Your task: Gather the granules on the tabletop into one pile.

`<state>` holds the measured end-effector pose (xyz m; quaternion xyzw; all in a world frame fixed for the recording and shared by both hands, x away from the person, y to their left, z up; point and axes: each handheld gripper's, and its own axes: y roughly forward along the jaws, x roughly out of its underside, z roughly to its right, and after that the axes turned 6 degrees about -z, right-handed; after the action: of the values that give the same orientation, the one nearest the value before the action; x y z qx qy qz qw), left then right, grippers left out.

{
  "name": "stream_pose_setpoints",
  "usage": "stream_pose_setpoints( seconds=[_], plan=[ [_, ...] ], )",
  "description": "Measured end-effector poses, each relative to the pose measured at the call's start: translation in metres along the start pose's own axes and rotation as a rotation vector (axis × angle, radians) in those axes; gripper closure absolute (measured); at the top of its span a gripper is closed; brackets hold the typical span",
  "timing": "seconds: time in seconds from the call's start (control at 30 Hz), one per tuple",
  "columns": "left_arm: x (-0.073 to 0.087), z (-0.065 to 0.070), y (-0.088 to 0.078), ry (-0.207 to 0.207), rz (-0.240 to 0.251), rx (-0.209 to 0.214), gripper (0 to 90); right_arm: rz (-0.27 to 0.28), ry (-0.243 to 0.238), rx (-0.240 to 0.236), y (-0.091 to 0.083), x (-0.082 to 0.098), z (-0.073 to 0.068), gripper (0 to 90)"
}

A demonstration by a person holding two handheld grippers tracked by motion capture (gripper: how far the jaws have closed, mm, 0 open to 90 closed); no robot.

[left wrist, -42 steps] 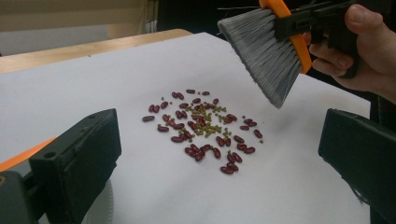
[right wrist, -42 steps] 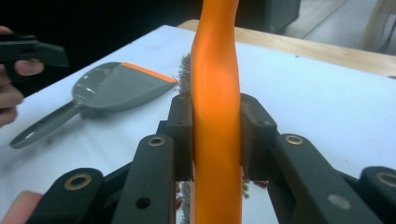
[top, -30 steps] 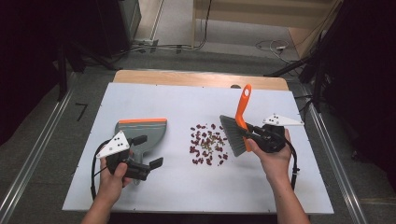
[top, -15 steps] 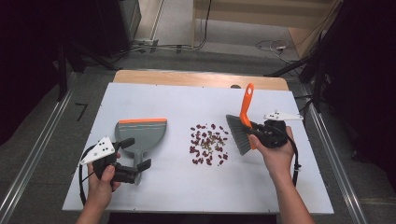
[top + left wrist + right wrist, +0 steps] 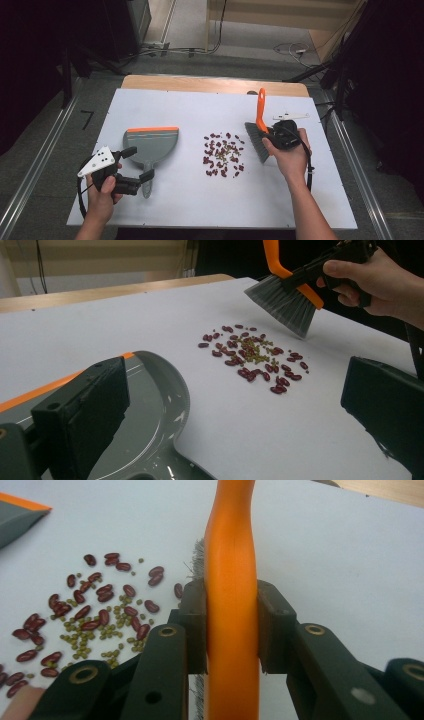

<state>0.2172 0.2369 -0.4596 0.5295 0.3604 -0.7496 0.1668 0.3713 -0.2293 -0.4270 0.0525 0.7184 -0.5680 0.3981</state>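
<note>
A grey dustpan (image 5: 150, 141) with an orange lip lies flat at the table's left. My left gripper (image 5: 138, 164) stands open at its handle end, one jaw over the pan (image 5: 150, 405) and the other over bare table. A loose patch of red beans and small green beans (image 5: 223, 153) (image 5: 252, 352) (image 5: 95, 615) lies in the middle. My right gripper (image 5: 272, 134) (image 5: 232, 625) is shut on the orange handle of a brush (image 5: 260, 107) (image 5: 231, 555). The brush's grey bristles (image 5: 255, 140) (image 5: 287, 305) hang just right of the beans.
The white table top (image 5: 175, 210) has a wooden strip (image 5: 200, 82) along its far edge. Metal rails (image 5: 35, 165) run on the floor at both sides. Cables lie on the floor beyond the table. There is bare board in front of the beans.
My left gripper has drawn back to the left and toward the near edge; the dustpan stayed put. The right hand shifted the brush slightly right, with its handle more upright.
</note>
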Motion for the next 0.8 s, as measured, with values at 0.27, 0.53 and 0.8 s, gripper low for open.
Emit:
stream_pose_setpoints(
  seconds=[0.27, 0.53, 0.8],
  plan=[
    [0.000, -0.003, 0.001, -0.005, -0.005, 0.023, 0.0, -0.057, -0.067, 0.077, 0.016, -0.017, -0.005, 68.5],
    [-0.001, -0.004, 0.002, -0.016, 0.001, 0.029, 0.0, -0.112, -0.147, 0.147, 0.040, -0.039, -0.023, 68.5],
    [0.001, -0.007, 0.001, -0.038, 0.009, 0.030, 0.0, -0.147, -0.184, 0.101, 0.054, -0.045, -0.043, 68.9]
  ],
)
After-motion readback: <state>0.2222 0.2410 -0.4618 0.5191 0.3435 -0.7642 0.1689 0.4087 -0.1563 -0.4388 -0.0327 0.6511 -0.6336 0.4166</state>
